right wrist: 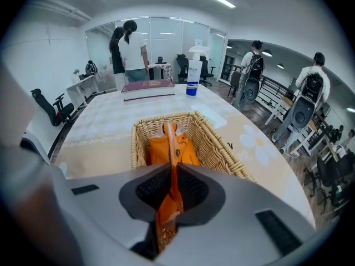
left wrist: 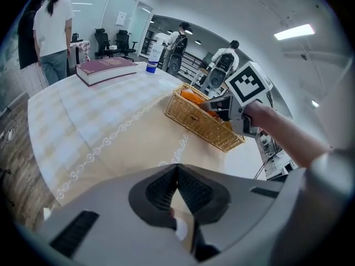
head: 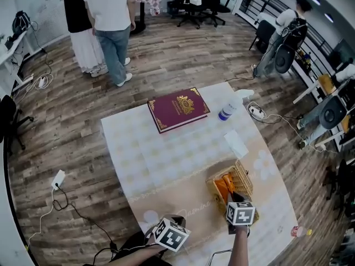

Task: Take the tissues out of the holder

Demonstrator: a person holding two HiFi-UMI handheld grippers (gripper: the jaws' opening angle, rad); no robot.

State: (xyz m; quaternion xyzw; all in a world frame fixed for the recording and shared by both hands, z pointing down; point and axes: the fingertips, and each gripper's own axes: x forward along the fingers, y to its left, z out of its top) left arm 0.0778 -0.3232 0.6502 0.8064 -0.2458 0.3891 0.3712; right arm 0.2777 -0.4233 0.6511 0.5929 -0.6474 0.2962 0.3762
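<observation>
A wicker holder point(head: 243, 176) stands at the near right of the table, seen close up in the right gripper view point(right wrist: 215, 144) and side-on in the left gripper view point(left wrist: 201, 124). An orange tissue pack point(head: 223, 186) lies inside it. My right gripper point(right wrist: 170, 183) reaches into the near end of the holder point(head: 236, 197) and is shut on a raised fold of the orange pack point(right wrist: 168, 148). My left gripper point(left wrist: 177, 173) hovers low over the tablecloth to the left of the holder point(head: 175, 220), its jaws together with nothing between them.
A maroon book point(head: 177, 110) lies at the table's far side, a spray bottle point(head: 229, 109) to its right, and a white tissue point(head: 237, 144) beyond the holder. Two people point(head: 111, 21) stand on the wooden floor beyond. The table's right edge point(head: 277, 170) runs close to the holder.
</observation>
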